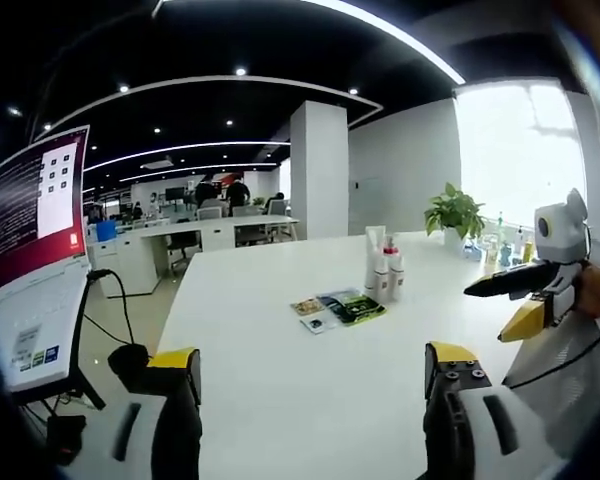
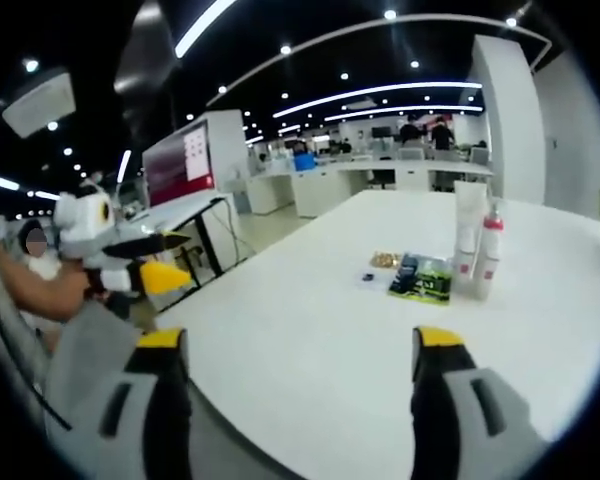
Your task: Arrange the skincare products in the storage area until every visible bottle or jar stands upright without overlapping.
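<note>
Spreading across both views, the white table (image 1: pixel 280 370) carries the work, and little of it looks begun. Near its middle a small cluster of skincare bottles (image 1: pixel 383 268) stands upright and close together, possibly touching, so spacing may be left. Just beside them lie flat sachets (image 1: pixel 338 308), dark green and pale, which I judge unsorted. The left gripper (image 1: pixel 315 385) hovers low over the near edge, jaws wide apart and empty. The right gripper (image 2: pixel 300 375) likewise hangs open, holding nothing, well apart from the bottles. A potted plant (image 1: pixel 454 213) sits farther back.
</note>
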